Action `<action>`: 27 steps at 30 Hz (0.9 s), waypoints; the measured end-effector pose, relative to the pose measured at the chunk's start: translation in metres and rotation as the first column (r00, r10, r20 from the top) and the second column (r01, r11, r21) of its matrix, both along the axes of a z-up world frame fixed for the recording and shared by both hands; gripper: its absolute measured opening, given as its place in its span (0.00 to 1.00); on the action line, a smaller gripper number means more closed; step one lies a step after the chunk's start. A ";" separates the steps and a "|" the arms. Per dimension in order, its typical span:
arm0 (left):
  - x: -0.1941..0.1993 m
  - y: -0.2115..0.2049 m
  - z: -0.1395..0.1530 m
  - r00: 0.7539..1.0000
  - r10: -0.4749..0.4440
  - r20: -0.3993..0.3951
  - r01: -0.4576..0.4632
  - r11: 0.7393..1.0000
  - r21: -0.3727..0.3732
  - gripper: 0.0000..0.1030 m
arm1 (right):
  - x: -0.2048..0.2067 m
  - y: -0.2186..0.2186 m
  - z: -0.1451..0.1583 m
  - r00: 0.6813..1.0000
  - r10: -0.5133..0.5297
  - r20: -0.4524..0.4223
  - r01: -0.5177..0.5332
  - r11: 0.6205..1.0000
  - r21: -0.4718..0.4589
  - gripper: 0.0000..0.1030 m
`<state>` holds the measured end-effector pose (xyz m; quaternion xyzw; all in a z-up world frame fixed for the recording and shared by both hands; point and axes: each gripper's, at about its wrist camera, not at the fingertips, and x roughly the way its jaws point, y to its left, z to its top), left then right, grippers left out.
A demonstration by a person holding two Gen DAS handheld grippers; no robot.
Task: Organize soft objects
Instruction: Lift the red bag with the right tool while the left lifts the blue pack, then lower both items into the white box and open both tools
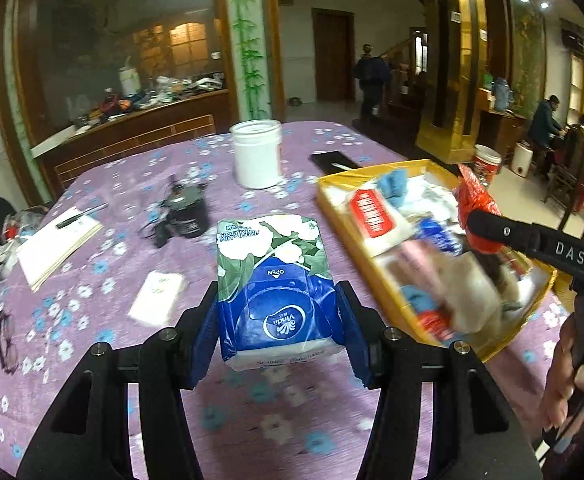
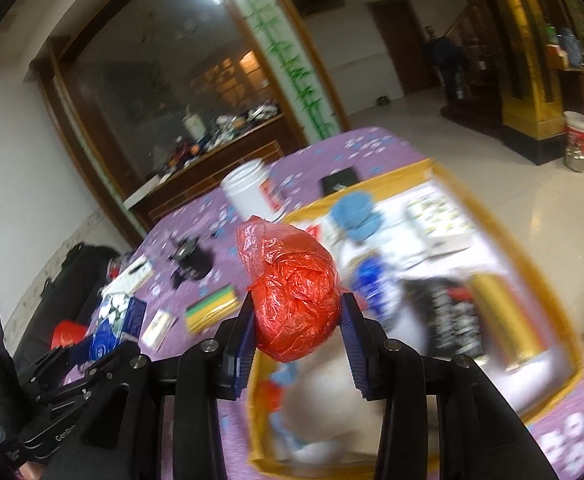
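My left gripper (image 1: 278, 310) is shut on a blue and white tissue pack (image 1: 276, 280) with a flower print, held above the purple tablecloth. In the right wrist view that same pack (image 2: 112, 326) shows at lower left. My right gripper (image 2: 297, 318) is shut on a crumpled red plastic bag (image 2: 293, 292), held over the near end of the yellow box (image 2: 531, 276). From the left wrist view the red bag (image 1: 473, 200) and the right gripper's finger (image 1: 507, 234) hang above the box (image 1: 333, 204), which holds several soft packs and cloths.
A white jar (image 1: 256, 154) stands mid-table, with a dark round device (image 1: 184, 214), a notepad with pen (image 1: 58, 246), a small white packet (image 1: 158, 296) and a black phone (image 1: 333, 162) around it. A yellow-green sponge (image 2: 212, 308) lies near the box. People stand far off at the right.
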<state>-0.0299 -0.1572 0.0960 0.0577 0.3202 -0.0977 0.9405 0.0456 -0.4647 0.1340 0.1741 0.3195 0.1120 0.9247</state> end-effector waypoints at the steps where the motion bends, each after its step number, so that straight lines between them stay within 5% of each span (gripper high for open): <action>1: 0.002 -0.008 0.003 1.000 -0.018 -0.005 0.018 1.000 -0.003 0.52 | 0.000 -0.011 0.004 1.000 -0.018 0.003 0.018 1.000 0.000 0.40; 13: 0.017 -0.087 0.029 0.986 -0.163 0.023 0.163 0.987 0.002 0.52 | 0.006 -0.061 0.042 0.995 -0.094 0.044 0.095 0.995 -0.023 0.40; 27: 0.065 -0.139 -0.016 0.975 -0.205 -0.088 0.209 0.977 0.039 0.52 | 0.086 -0.056 -0.004 0.984 -0.079 -0.161 0.066 0.994 -0.089 0.41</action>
